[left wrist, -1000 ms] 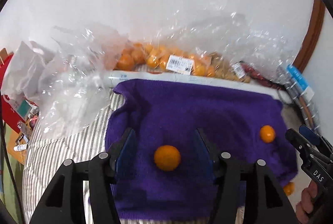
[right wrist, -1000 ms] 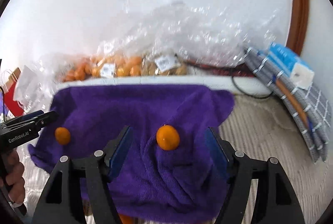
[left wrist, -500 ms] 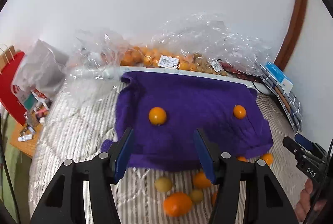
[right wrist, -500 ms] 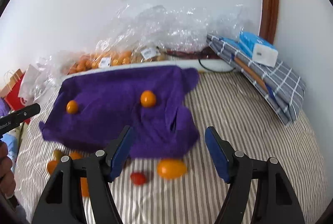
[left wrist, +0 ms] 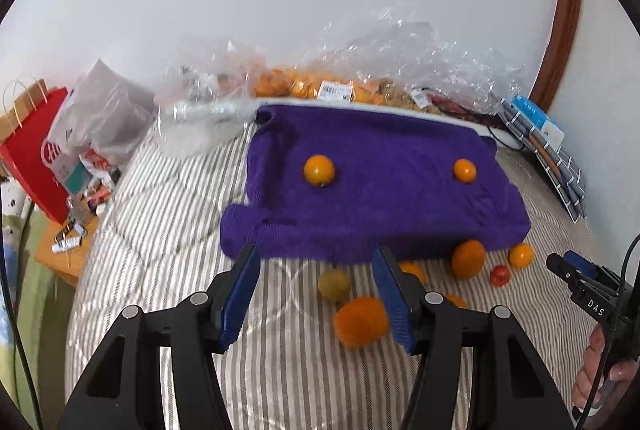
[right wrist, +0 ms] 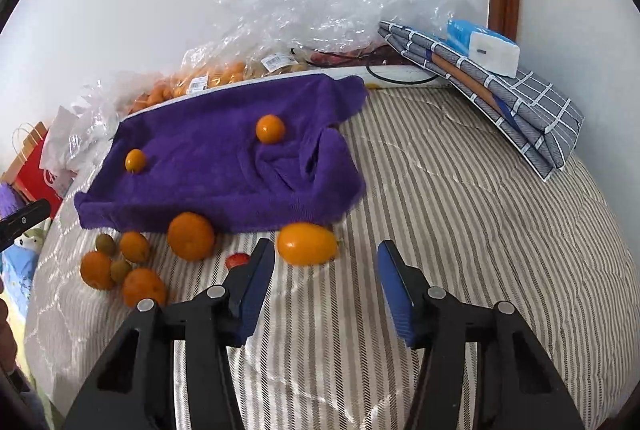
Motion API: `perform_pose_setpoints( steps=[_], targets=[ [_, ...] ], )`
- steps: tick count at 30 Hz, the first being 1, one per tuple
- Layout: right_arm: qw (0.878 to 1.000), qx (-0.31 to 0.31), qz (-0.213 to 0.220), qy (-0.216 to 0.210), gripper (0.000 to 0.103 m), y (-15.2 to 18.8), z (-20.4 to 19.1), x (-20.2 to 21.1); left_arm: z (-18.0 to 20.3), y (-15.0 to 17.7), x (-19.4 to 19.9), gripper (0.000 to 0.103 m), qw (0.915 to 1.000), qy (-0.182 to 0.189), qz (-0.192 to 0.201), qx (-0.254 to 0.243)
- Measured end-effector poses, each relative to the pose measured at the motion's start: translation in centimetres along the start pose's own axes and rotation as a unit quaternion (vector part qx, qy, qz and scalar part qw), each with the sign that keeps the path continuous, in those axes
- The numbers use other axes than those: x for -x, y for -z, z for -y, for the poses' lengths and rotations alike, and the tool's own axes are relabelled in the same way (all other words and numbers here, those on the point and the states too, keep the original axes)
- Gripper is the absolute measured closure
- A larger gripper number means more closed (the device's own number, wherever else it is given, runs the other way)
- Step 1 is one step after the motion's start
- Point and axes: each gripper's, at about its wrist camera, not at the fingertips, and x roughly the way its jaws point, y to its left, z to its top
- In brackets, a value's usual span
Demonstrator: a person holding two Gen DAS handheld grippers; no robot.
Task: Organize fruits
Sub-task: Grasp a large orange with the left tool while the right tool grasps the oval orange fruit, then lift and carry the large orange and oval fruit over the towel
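Both spread wide and empty, left gripper (left wrist: 316, 294) and right gripper (right wrist: 326, 282), above loose oranges (right wrist: 190, 236) at the purple towel (right wrist: 208, 166) edge, 2 already atop: small, round, light, roll-prone on soft bedding, best pinched gently across the middle.

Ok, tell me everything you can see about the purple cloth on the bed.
The purple cloth looks like soft, knitted or terry fabric, deep violet. It lies spread over the striped bedcover, its far edge against a white strip by the wall and its right side bunched into folds. Two small orange fruits rest on top, one left, one right. A larger orange and an oval orange fruit sit at its near edge. Neither gripper touches it.
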Motion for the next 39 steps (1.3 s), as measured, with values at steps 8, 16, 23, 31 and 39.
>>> perform_pose_setpoints(
  steps=[8, 16, 23, 31, 39],
  targets=[
    [1.0, 0.013, 0.0, -0.014, 0.049, 1.2, -0.1, -1.5, -1.0, 1.8, -1.7, 0.047, 0.9993, -0.003, -0.034, 0.014],
    [0.999, 0.005, -0.024, -0.023, 0.049, 0.5, -0.4, -5.1, -1.8, 3.1, -2.4, 0.046, 0.9988, 0.009, -0.047, 0.012],
    [1.0, 0.013, -0.014, -0.022, 0.057, -0.1, -0.8, -5.6, -0.6, 3.5, -3.3, 0.044, 0.997, 0.055, -0.054, 0.009],
    [1.0, 0.018, 0.004, -0.024, 0.057, 0.8, -0.4, -4.0, 1.3, 4.3, -4.8, 0.044, 0.9933, 0.089, -0.074, 0.004],
    [1.0, 0.009, 0.014, -0.02, 0.057, 2.5, 0.2, -2.1, 1.4, 4.5, -5.8, 0.062, 0.9927, 0.096, -0.072, 0.019]
  ],
)
